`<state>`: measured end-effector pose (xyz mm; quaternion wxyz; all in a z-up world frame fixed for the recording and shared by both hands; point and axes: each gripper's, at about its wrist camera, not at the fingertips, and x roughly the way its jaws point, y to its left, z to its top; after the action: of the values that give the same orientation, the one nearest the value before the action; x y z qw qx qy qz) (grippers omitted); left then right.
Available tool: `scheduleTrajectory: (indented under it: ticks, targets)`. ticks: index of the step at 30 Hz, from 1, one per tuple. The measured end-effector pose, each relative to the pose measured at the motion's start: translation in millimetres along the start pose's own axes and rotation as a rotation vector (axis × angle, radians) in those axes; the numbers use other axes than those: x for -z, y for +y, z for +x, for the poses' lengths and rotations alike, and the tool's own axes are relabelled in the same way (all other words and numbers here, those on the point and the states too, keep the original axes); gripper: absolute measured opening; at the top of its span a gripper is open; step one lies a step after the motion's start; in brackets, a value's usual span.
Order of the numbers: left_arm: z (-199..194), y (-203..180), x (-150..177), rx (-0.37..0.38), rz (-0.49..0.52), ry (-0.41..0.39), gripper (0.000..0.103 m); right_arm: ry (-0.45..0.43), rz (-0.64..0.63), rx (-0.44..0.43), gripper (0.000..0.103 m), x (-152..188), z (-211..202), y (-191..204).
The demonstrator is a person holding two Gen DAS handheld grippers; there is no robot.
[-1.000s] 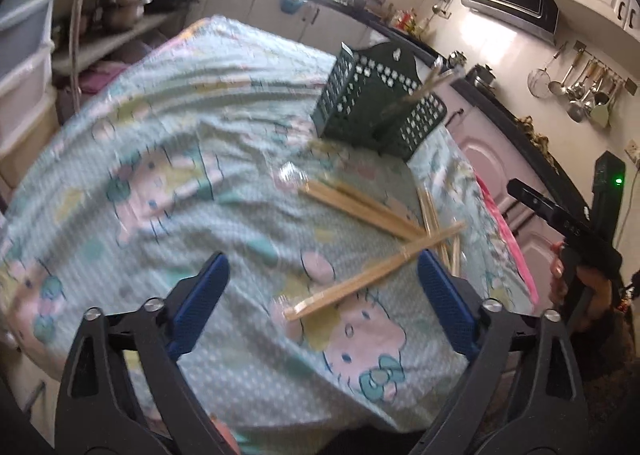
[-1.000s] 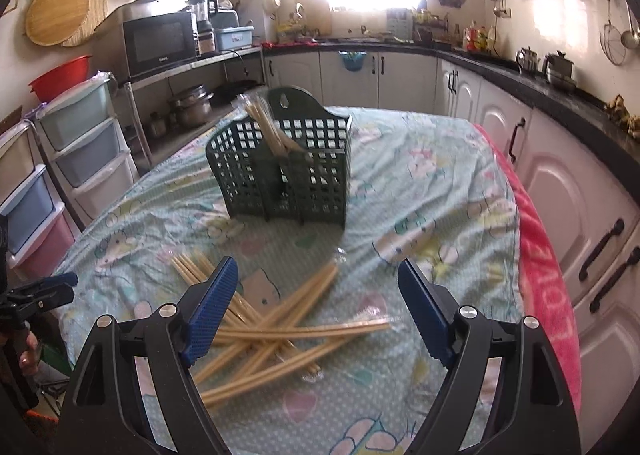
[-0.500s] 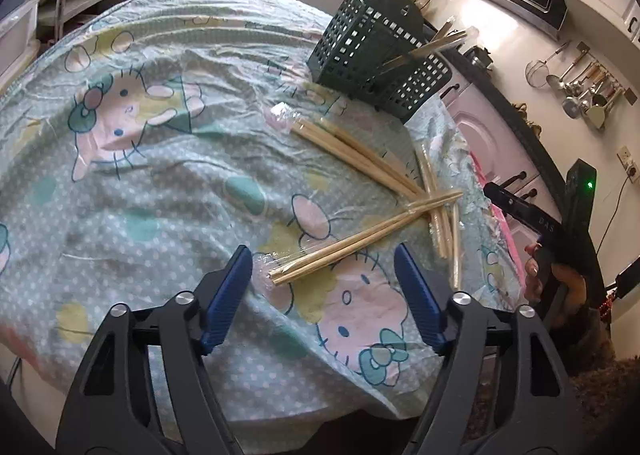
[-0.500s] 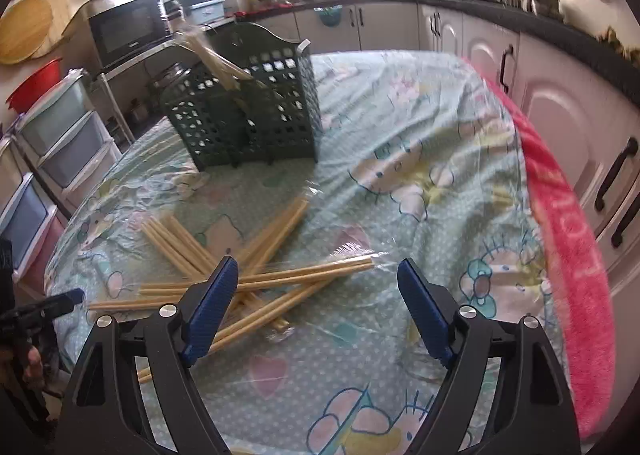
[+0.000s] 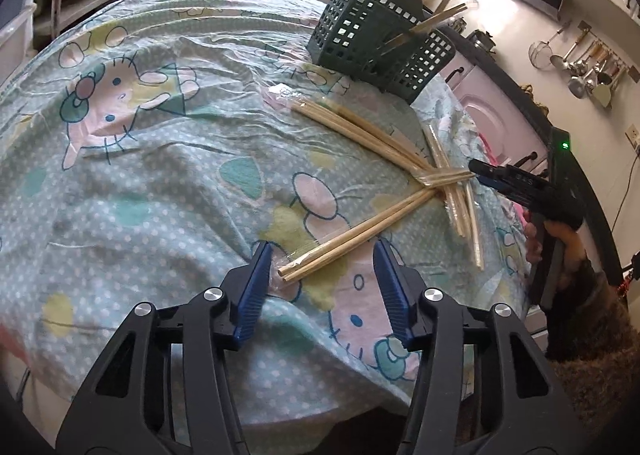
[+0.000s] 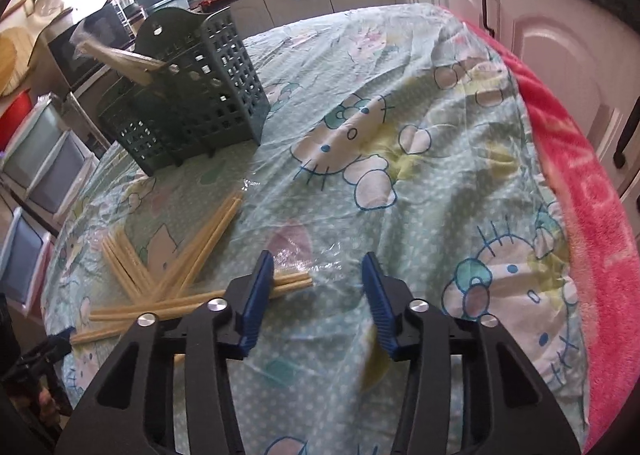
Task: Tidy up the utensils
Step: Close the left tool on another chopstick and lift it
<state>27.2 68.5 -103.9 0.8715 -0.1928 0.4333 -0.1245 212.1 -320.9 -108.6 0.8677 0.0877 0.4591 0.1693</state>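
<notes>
Over the table's cloth [image 5: 168, 175], the left gripper [image 5: 322, 271] gapes empty around a wrapped chopstick pair [image 5: 356, 233], evidently for the basket [image 5: 380, 39]; the right gripper [image 6: 318, 283] gapes empty too.

The left gripper [image 5: 322, 275] is standing with its jaws apart, straddling the near end of a wrapped chopstick pair [image 5: 352, 233]; bare tablecloth [image 5: 168, 191] is lying open to its left. Ahead, crossed chopstick pairs [image 5: 436, 179] are blocking the way toward the green utensil basket [image 5: 380, 39], whose top is partly occupied by leaning chopsticks [image 5: 432, 21]. The right gripper [image 6: 318, 287] is facing open cloth [image 6: 400, 159] ahead and to its right; a chopstick pair [image 6: 290, 282] is lying against its left finger [image 6: 258, 295].
</notes>
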Motion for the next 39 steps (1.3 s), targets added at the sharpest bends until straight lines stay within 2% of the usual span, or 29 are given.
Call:
scheduleTrajectory:
  ticks: [4,5,6,8,15,25,39]
  targets:
    - [-0.4,-5.3,3.5,0.014,0.037,0.009,0.043,0.003,0.0,-0.006,0.02,-3.8,3.2,-1.3]
    - [1.7,-5.8,4.3,0.011,0.04,0.015,0.037,0.001,-0.005,-0.003,0.013,-3.9,3.8,-0.7]
    - [3.4,-5.9,4.7,0.005,0.043,0.018,0.031,0.0,-0.007,-0.003,0.012,-3.7,4.3,-0.1]
    - [4.9,-5.7,5.8,-0.005,0.053,0.019,0.028,-0.007,-0.007,0.001,0.006,-3.1,3.6,1.0]
    - [-2.9,-2.5,2.1,0.062,0.019,-0.002,0.023,-0.056,-0.022,0.012,0.004,-5.6,-12.3,6.5]
    - [-20.2,-21.7,-13.9,0.122,0.052,-0.037,0.014,-0.158,-0.102,0.013,0.003,-20.9,-51.0,31.8]
    - [-34.8,-44.4,-48.9,0.118,0.095,-0.091,0.006,-0.251,-0.261,-0.062,0.003,-42.9,-92.7,99.5]
